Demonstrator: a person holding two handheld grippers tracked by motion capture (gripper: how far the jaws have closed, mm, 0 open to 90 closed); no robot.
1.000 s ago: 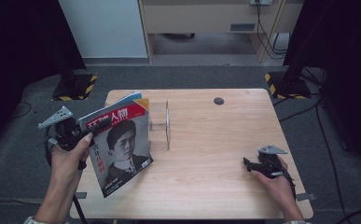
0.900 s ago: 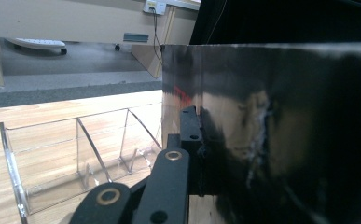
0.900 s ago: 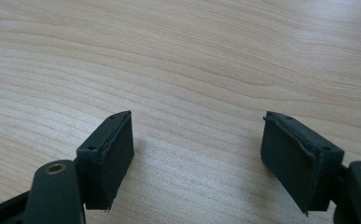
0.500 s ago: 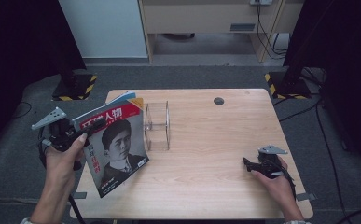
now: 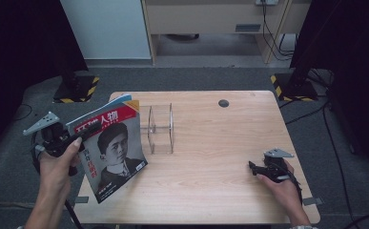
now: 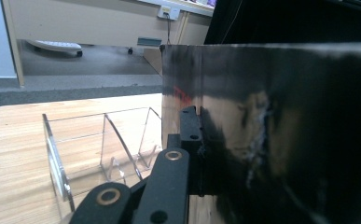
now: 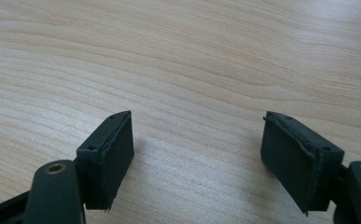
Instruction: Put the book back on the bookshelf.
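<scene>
My left gripper [image 5: 79, 136] is clamped on the magazine [image 5: 111, 152], which I hold upright and tilted over the table's [image 5: 220, 143] left edge, just left of the clear rack [image 5: 160, 129]. I judge the job to be filing the magazine into the rack: pickup is done, insertion is not; the rack's slots stand empty. My right gripper [image 5: 256, 168] rests low at the table's right side, jaws wide, nothing between them. In the left gripper view the cover [image 6: 271, 135] is a dark, glossy blur hiding the far jaw. The magazine's lower corner overhangs the table edge; I cannot tell if it touches.
</scene>
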